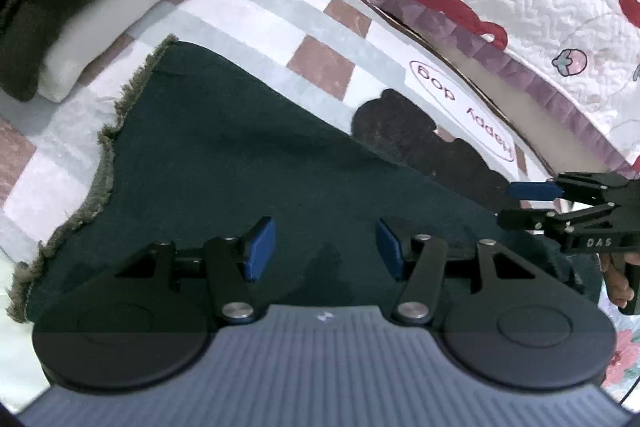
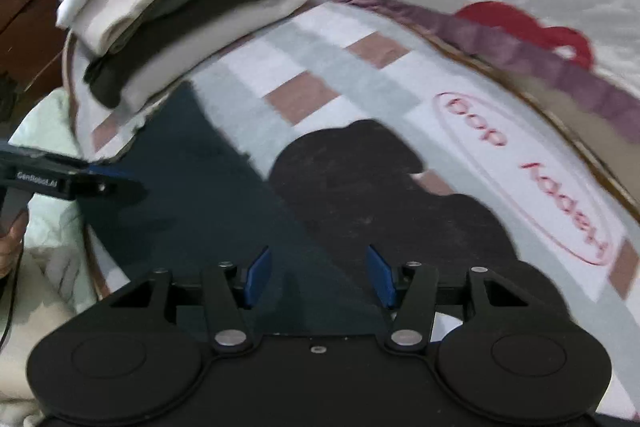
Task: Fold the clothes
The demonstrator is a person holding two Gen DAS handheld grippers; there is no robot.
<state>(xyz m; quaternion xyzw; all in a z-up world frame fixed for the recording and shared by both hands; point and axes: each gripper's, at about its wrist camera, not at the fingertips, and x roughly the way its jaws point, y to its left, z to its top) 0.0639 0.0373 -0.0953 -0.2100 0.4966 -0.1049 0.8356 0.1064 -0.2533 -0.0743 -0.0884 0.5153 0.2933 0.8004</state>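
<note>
Your dark green fringed cloth garment (image 1: 224,163) lies flat on the checked white, grey and brown mat (image 1: 320,39), near the stack of folded white and dark clothes (image 2: 180,11). Your left gripper (image 1: 326,247) hovers over it, fingers apart, holding nothing. Your right gripper (image 2: 318,277) sits over the garment's edge, fingers apart too, empty.
</note>
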